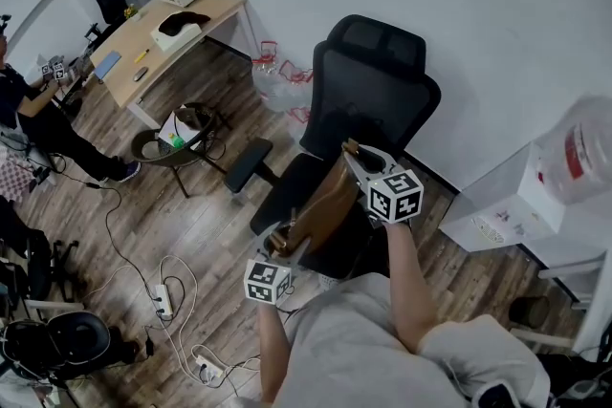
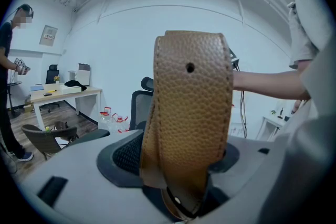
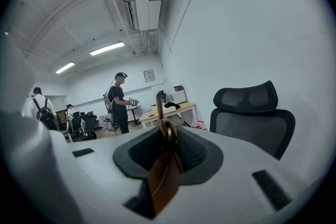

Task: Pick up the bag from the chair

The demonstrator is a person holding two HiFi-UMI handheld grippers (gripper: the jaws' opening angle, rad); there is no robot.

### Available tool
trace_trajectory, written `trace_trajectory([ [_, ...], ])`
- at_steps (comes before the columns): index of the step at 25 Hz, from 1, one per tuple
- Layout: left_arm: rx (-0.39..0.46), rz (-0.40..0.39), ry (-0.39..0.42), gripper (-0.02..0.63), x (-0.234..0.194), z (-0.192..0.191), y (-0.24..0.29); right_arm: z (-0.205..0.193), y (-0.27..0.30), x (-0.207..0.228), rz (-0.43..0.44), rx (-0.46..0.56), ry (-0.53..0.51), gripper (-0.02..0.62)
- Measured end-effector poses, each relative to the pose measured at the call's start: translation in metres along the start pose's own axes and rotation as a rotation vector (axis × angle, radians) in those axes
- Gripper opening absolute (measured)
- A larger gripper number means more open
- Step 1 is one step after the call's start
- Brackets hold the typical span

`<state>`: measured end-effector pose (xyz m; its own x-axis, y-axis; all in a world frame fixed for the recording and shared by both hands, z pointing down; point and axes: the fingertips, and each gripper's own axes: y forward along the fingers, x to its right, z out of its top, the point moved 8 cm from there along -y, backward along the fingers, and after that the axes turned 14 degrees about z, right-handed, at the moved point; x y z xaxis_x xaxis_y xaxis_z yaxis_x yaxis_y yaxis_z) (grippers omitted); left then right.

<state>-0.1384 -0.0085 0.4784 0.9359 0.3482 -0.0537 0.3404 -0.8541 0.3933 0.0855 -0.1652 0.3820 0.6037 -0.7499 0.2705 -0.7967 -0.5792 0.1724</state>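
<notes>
Tan bag (image 1: 323,203) slung between both grippers over chair (image 1: 375,76), left gripper (image 1: 277,246) clamped on broad strap (image 2: 191,107) — jaws wide, right gripper (image 1: 356,158) pinched narrow on thin tab (image 3: 164,168) at ring (image 3: 168,132)

Bright, even indoor light from ceiling tube lamps (image 3: 106,49), seen at 10 o'clock in the right gripper view, with one more glaring at 11 o'clock in the left gripper view; shadows on the floor (image 1: 201,225) are faint and soft, and the white wall (image 1: 459,5) is bright but not blown out. Both gripper views are strong fisheye, black-vignetted at every corner, with straight lines bowed toward the rim. The bag (image 2: 191,107) shows crisp grain in the left gripper view; in the right one its near end at 6 o'clock is blurred.
</notes>
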Motion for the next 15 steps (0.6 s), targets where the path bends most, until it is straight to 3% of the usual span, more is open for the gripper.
trace_trajectory([
  [15,-0.005,0.006,-0.002,0.298,-0.0067,-0.0041,0.0014,-0.0031,0.0077,-0.0014,0.004,-0.008,0.0,0.097],
])
